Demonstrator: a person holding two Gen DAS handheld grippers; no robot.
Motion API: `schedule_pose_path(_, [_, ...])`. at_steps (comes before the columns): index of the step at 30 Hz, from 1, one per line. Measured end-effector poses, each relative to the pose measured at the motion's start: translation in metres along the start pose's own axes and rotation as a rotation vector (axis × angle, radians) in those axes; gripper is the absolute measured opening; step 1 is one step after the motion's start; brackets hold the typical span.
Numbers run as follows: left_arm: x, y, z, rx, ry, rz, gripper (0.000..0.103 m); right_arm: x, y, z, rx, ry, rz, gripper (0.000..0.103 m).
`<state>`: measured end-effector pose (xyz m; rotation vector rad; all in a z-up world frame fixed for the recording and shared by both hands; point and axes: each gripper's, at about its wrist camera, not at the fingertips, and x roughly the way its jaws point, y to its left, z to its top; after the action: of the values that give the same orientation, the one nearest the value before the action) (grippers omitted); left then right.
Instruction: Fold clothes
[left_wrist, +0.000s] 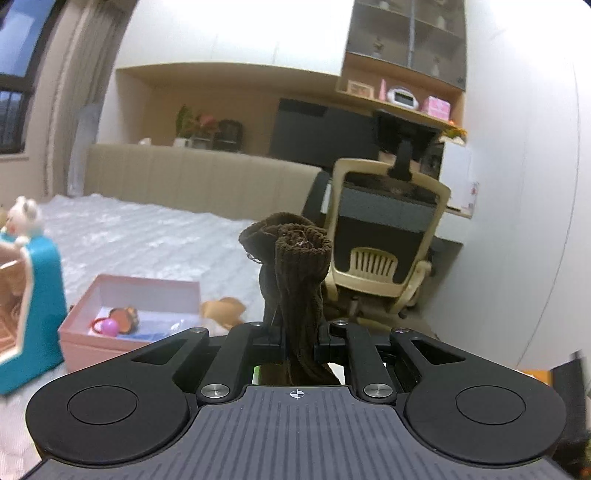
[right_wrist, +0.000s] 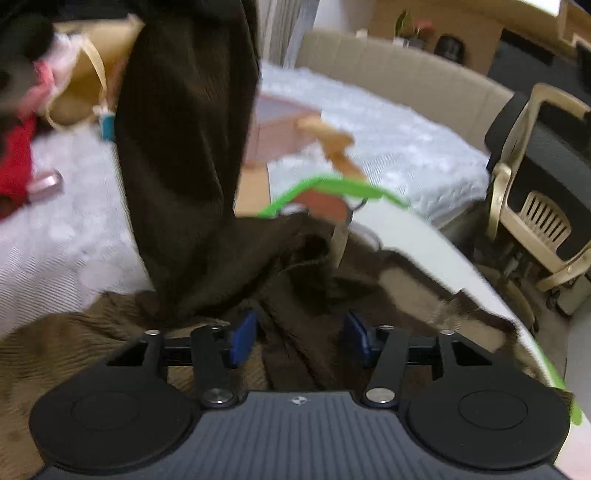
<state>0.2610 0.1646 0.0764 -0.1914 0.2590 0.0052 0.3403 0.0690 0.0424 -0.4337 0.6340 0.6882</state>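
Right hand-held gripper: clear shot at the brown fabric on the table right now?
Probably yes. The right hand-held gripper is open, its blue pads apart right over the brown garment, nothing in between. The left hand-held gripper already holds another part.

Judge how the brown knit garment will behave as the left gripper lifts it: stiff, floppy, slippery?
Probably floppy: the brown knit garment bunches above the left gripper, and in the right wrist view it hangs in a limp column and pools in folds. The ribbed, fuzzy knit likely grips rather than slips. The right gripper is open above the folds, so one clamped point seems to carry the hanging part.
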Motion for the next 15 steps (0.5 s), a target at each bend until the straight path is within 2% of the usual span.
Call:
schedule_pose_path(1, [-0.002, 0.006, -0.001, -0.011, -0.002, -0.001, 0.014, 0.004, -0.002, 0.002, 0.008, 0.002, 0.0, 0.027])
schedule_pose_path(2, [-0.003, 0.011, -0.002, -0.022, -0.003, -0.003, 0.014, 0.007, -0.004, 0.003, 0.016, 0.003, 0.0, 0.012])
schedule_pose_path(3, [-0.004, 0.017, -0.003, -0.033, -0.004, -0.004, 0.014, 0.004, -0.007, 0.007, 0.041, -0.019, -0.001, 0.009])
schedule_pose_path(5, [-0.002, 0.027, -0.003, -0.052, -0.004, -0.006, 0.014, -0.015, -0.014, 0.022, 0.081, -0.104, 0.014, 0.009])
schedule_pose_path(7, [0.001, 0.032, -0.002, -0.081, -0.004, -0.016, 0.014, -0.024, -0.013, 0.036, 0.087, -0.147, 0.04, 0.009])
schedule_pose_path(9, [-0.004, 0.04, -0.001, -0.102, -0.005, -0.026, 0.014, -0.018, -0.008, 0.04, 0.086, -0.137, 0.062, 0.009])
schedule_pose_path(12, [-0.011, 0.036, 0.005, -0.103, -0.009, -0.036, 0.014, 0.001, -0.009, 0.028, 0.134, -0.073, 0.083, 0.011])
schedule_pose_path(14, [-0.015, 0.029, 0.01, -0.087, -0.006, -0.043, 0.014, 0.015, -0.01, 0.019, 0.171, -0.027, 0.095, 0.022])
schedule_pose_path(15, [-0.016, 0.023, 0.013, -0.076, -0.004, -0.048, 0.014, 0.01, -0.018, 0.014, 0.217, -0.039, 0.118, 0.026])
